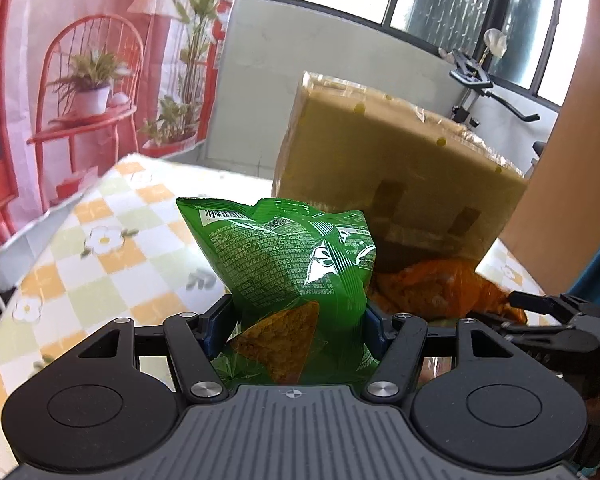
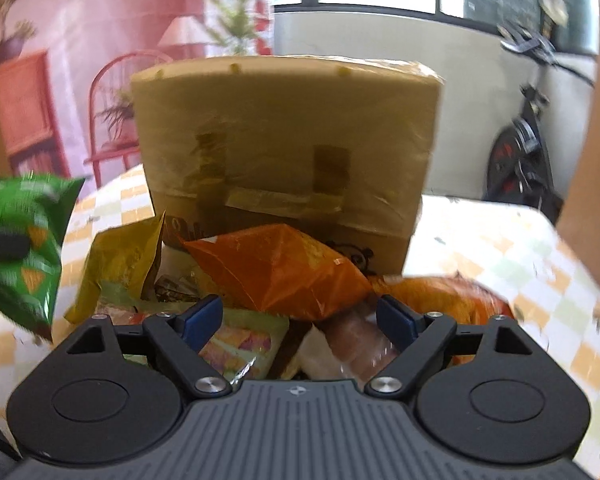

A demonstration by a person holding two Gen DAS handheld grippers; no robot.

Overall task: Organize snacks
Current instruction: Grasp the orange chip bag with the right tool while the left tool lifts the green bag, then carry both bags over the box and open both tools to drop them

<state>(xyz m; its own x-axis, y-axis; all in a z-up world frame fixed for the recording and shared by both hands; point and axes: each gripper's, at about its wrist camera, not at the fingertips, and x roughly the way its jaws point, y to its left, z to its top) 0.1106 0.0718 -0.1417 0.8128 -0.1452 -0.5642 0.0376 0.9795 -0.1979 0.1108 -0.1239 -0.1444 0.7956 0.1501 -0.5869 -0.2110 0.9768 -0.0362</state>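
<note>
Jaws of the left gripper (image 1: 296,316) pinch a green chip bag (image 1: 296,264), one blue pad pressed into each side of its lower half, so the bag stands upright between them with its printed back and barcode toward the camera. Jaws of the right gripper (image 2: 298,320) are spread wide with nothing pressed between them; they hang over a heap of snack packets.

Only the left wrist view shows the grip on the green bag up close, with a chip picture near its bottom edge. Behind the bag rises a tape-wrapped cardboard box (image 1: 400,160), and an orange packet (image 1: 432,288) lies at its foot. At the right edge, part of the other gripper's black frame reaches in.

Only the right wrist view shows the whole heap: an orange bag (image 2: 284,268) lies just ahead of the spread blue pads, a yellow-green packet (image 2: 120,256) to its left, a pale pastel-printed packet (image 2: 240,344) and a pinkish clear-wrapped item (image 2: 352,344) directly below the jaws. The green bag appears blurred at the far left edge (image 2: 20,248), well apart from the right jaws. Everything sits on a table with a checked yellow, green and white floral cloth (image 2: 520,248).
</note>
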